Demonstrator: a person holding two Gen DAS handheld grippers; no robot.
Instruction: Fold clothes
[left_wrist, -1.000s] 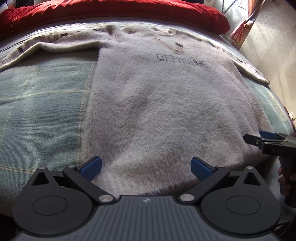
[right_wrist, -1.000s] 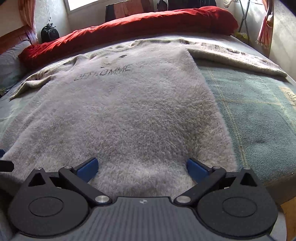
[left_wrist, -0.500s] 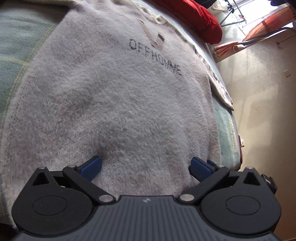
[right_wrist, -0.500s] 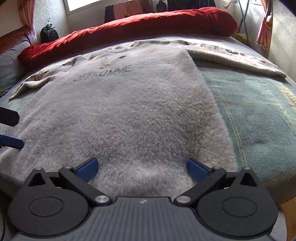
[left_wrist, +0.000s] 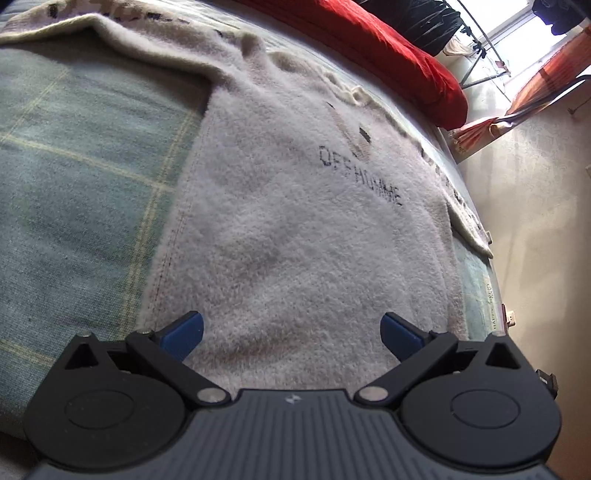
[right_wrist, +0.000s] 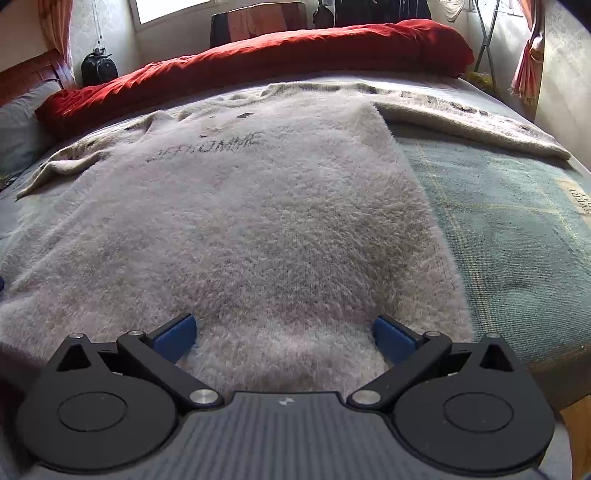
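A fuzzy grey sweater with dark lettering lies spread flat on the bed, front up, both sleeves stretched out sideways. My left gripper is open over the hem near the sweater's left bottom corner, blue pads wide apart. In the right wrist view the same sweater fills the middle, and my right gripper is open over the hem near its right bottom corner. Nothing is held between either pair of fingers. The right sleeve runs out toward the bed's right edge.
A green-checked blanket covers the bed. A red duvet is piled along the far side. A wall and an orange curtain stand past the bed's right edge. A wooden bed frame shows at the near right corner.
The left gripper has swung and tilted back to the left, so the blanket left of the sweater shows again. The right gripper has stayed put; the other gripper's tip has left its view.
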